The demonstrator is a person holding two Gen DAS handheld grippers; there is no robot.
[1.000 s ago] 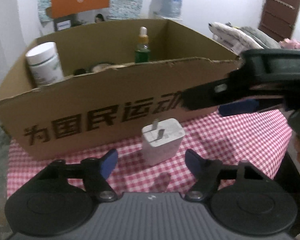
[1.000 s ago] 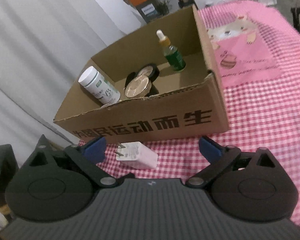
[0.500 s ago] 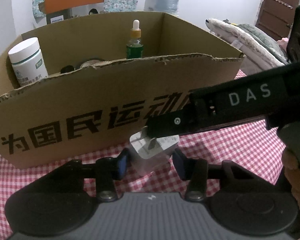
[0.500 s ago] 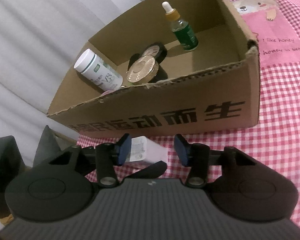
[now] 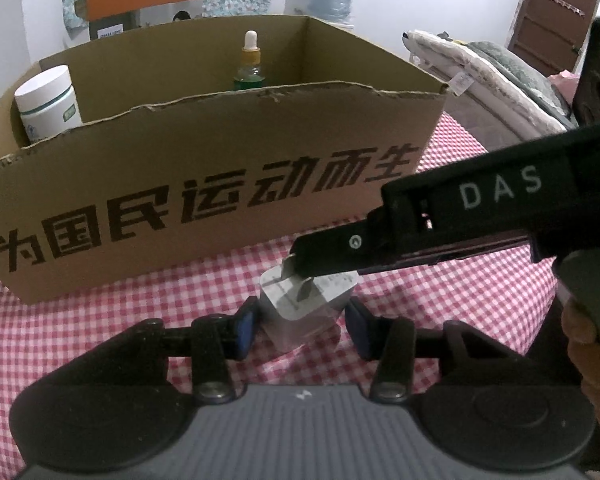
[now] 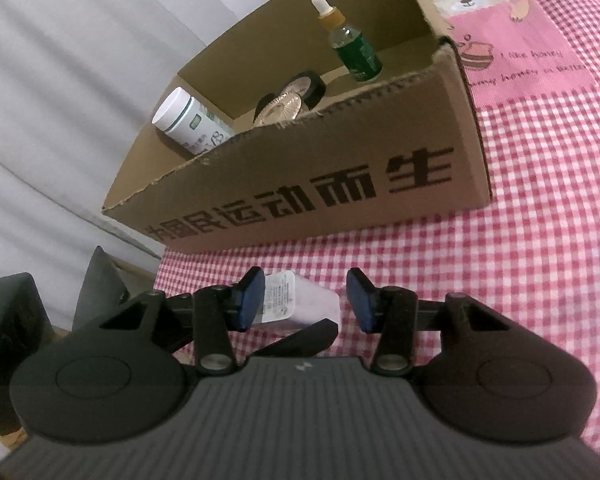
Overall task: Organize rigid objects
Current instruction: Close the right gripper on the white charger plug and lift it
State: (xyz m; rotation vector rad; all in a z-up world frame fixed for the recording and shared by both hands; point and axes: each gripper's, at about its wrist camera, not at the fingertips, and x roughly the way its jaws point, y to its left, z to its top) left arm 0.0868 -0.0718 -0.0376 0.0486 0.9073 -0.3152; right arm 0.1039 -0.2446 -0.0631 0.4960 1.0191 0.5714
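Observation:
A white plug charger (image 5: 306,306) is held off the checked cloth between the blue pads of my left gripper (image 5: 300,326), which is shut on it, prongs up. My right gripper (image 6: 306,300) sits over it, half open; the charger (image 6: 298,300) shows between its pads, near the left pad (image 6: 250,298) and apart from the right one. The right gripper's finger (image 5: 340,248) crosses above the charger's prongs. The open cardboard box (image 5: 204,184) with black characters stands just behind.
The box (image 6: 340,172) holds a white jar (image 6: 188,122), a green dropper bottle (image 6: 354,46) and round gold-lidded tins (image 6: 288,100). A red checked cloth (image 6: 520,248) covers the table. Bedding (image 5: 480,76) lies at the right. A grey curtain (image 6: 60,60) hangs at the left.
My left gripper closed on the charger and lifted it back from the box. My right gripper moved in over it and narrowed its jaws.

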